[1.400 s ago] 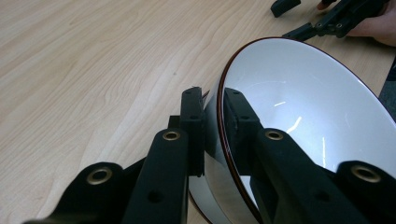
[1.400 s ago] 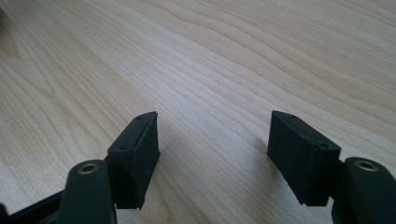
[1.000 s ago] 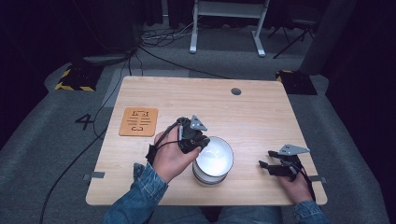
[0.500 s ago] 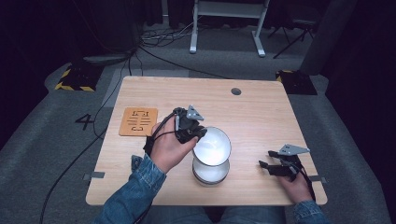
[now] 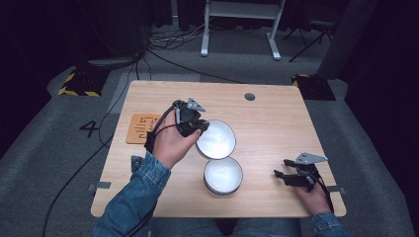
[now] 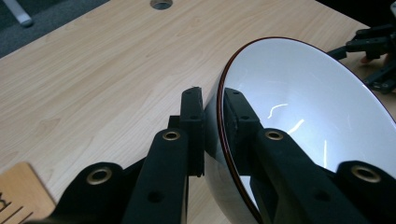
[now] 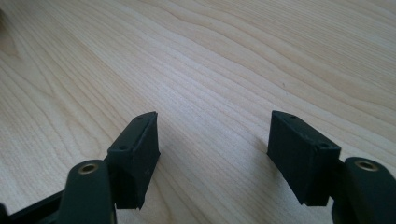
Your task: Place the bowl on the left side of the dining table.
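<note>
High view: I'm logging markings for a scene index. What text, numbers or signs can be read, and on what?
"4": white numeral on the grey floor left of the table.
Dark marks on the orange wooden board: too small and blurred to read.
The bowls show no text.

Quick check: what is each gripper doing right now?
Left gripper: shut on the rim of the white bowl, held lifted and tilted.
Right gripper: open, holding nothing, low over the table.
</note>
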Tool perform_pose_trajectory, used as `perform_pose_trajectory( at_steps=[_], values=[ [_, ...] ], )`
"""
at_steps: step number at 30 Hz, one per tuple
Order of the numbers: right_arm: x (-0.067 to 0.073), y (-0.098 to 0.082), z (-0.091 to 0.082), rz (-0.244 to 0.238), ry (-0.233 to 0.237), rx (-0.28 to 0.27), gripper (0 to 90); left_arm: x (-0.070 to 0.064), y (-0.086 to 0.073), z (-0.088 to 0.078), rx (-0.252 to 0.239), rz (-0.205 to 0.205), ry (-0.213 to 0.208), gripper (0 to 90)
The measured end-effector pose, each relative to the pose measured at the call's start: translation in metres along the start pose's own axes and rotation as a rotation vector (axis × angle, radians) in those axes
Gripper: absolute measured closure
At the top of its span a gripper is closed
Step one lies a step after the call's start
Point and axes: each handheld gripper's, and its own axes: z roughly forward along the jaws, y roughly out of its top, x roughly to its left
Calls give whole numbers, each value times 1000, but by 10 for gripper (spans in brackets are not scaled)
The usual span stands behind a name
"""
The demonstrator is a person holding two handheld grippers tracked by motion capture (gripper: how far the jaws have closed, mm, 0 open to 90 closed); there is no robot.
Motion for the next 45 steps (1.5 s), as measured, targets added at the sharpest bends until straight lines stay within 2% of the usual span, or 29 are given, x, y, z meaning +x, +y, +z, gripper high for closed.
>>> perform_pose_trajectory(
  at_steps=[7,10,11,12,14,15,17,20,21,24,28,34,40,45],
  values=[
    [1,1,0,7,0,7,342,22,1,-3,10,-42,40,800],
    [1,1,0,8,-1,4,342,34,-1,-5,-3,-93,74,800],
    [1,1,0,8,-1,4,342,34,-1,-5,-3,-93,74,800],
    [1,1,0,10,-2,4,342,41,-2,-7,0,-106,79,800],
    [1,1,0,10,-2,4,341,46,-3,-8,-2,-119,82,800],
    [0,1,1,2,-3,1,341,52,-3,-10,-6,-139,104,800],
    [0,1,1,3,-3,2,342,55,-4,-10,-6,-146,109,800],
    [0,1,1,3,-3,1,341,70,-4,-11,-12,-173,146,800],
    [0,1,1,3,-3,1,341,70,-4,-11,-12,-173,146,800],
    [0,1,1,4,-3,1,342,81,-4,-10,-11,-210,147,800],
    [0,1,1,4,-3,1,342,97,-4,-10,-11,-236,178,800],
    [0,1,1,10,-4,-1,342,111,-3,-10,-13,-252,201,800],
    [0,2,2,6,-7,7,341,134,-4,-4,-13,-304,203,799],
    [1,2,2,16,-3,4,341,145,-5,-3,-15,-331,216,799]
  ],
)
